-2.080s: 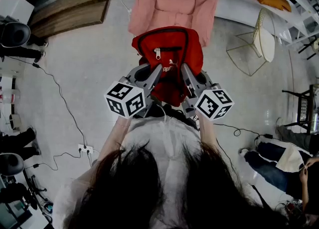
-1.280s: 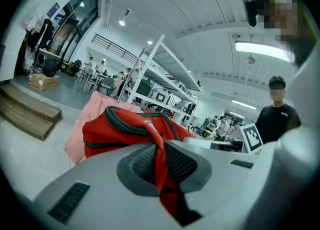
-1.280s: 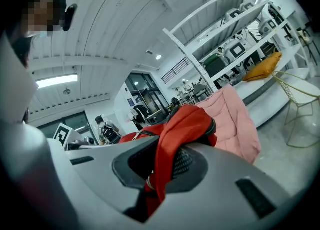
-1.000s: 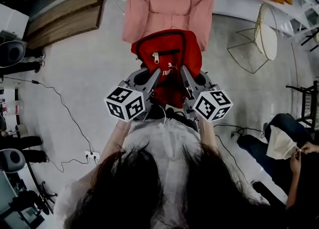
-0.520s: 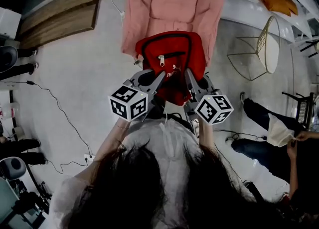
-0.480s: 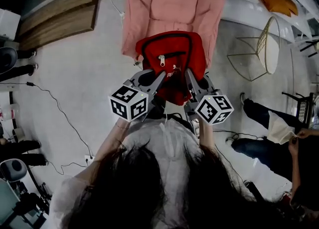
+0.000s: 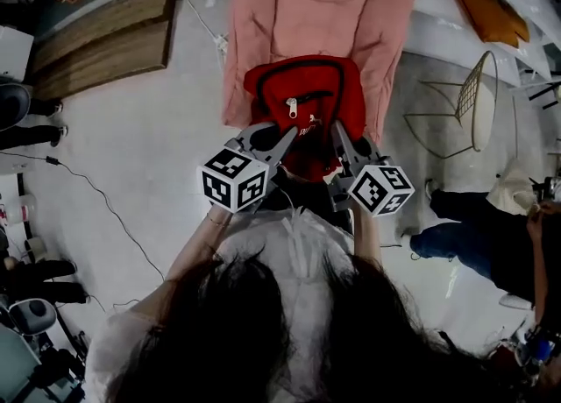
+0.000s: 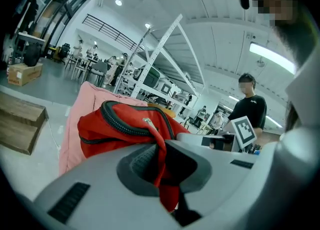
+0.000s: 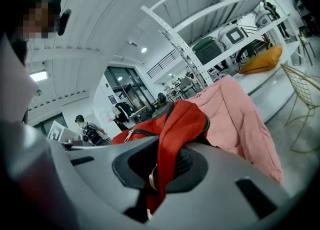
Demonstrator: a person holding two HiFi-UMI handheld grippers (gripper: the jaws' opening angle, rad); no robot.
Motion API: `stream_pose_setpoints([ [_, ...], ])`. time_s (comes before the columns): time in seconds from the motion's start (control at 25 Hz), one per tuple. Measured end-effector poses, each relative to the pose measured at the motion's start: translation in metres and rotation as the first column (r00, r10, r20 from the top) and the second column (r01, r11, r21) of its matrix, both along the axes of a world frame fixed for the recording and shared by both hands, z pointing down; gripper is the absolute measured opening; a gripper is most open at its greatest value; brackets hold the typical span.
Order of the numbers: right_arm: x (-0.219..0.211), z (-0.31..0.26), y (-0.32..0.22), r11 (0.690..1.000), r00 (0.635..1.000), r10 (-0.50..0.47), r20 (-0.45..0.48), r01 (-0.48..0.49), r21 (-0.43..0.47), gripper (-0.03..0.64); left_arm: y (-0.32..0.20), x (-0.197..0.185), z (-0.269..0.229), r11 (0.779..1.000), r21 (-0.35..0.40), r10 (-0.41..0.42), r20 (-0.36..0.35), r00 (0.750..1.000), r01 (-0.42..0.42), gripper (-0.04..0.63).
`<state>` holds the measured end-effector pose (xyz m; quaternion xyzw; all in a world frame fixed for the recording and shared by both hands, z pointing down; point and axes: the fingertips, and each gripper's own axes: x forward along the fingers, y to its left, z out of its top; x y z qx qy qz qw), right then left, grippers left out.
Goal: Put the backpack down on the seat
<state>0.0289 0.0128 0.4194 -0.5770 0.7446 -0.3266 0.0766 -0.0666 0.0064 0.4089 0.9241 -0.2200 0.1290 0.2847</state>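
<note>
Left gripper (image 7: 282, 138) is clamped on a backpack (image 7: 302, 99) strap (image 8: 159, 166); right gripper (image 7: 344, 137) likewise (both straps red); the backpack hangs between them, just before the pink seat (image 7: 324, 7).

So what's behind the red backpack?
A pink padded seat is behind the red backpack. The backpack covers the seat's lower middle, so whatever lies on that part cannot be seen.
</note>
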Motion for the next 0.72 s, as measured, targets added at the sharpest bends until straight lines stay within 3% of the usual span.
stream_pose_setpoints([
  [0.4, 0.029, 0.031, -0.063, 0.991, 0.993, -0.119, -0.015, 0.117, -0.068, 0.044, -0.053, 0.027, 0.031, 0.994, -0.063, -0.092, 0.032, 0.995, 0.094, 0.040],
  [0.72, 0.041, 0.084, -0.122, 0.942, 0.956, -0.292, -0.034, 0.281, -0.181, 0.044, -0.100, 0.042, 0.081, 0.963, -0.159, -0.203, 0.114, 0.973, 0.220, 0.040],
])
